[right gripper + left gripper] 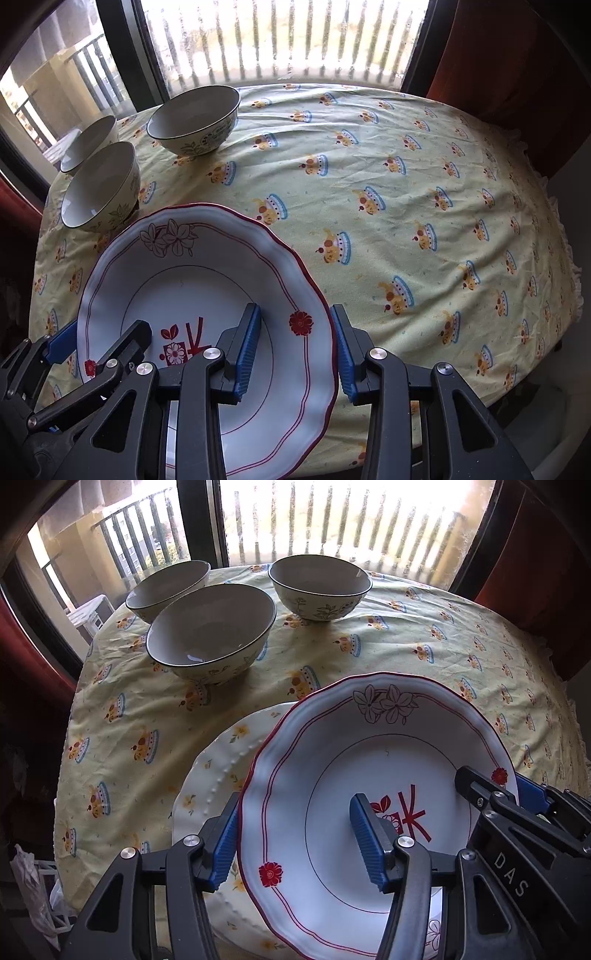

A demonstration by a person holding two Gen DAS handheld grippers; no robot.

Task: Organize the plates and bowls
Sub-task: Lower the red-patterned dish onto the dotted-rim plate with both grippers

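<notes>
Gripping red-rimmed plate [369, 760] both sides | left gripper [299, 845] clamps left rim | right gripper [295, 354] clamps right rim | plate seemingly over cream plate [218, 775] | three bowls [212, 631] behind on tablecloth [406, 206]

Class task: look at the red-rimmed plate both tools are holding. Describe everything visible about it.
The red-rimmed plate is white and glossy, with a scalloped edge, double red lines, outlined flowers, red blossoms and a red motif in its well. It sits tilted, empty, over a cream plate. The left tool straddles its left rim and the right tool its right rim, one finger inside and one outside each.
</notes>
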